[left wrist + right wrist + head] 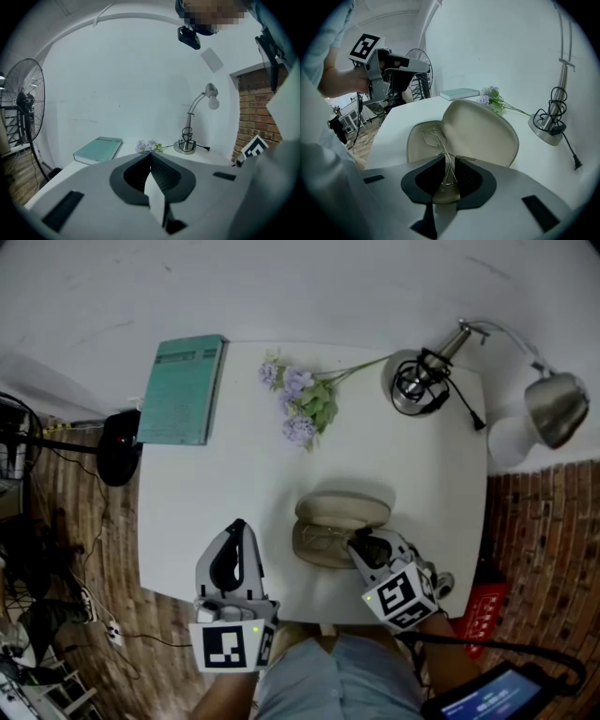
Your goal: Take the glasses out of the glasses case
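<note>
Straddling the thin-framed glasses (432,138), the right gripper (449,164) has its jaws narrowly apart, one on each side of the frame, not clamped. The glasses lie in the open glasses case (485,133) just ahead of its tips. Off to its left, the left gripper (151,158) is clenched on nothing.

Glasses case (343,510): beige oval hard shell, lying open on the near right part of the white table (234,502). Its lid is tilted back on the far side, showing a pale lining. Glasses (433,138): thin gold-coloured wire frame, lying inside the lower shell of the case.
</note>
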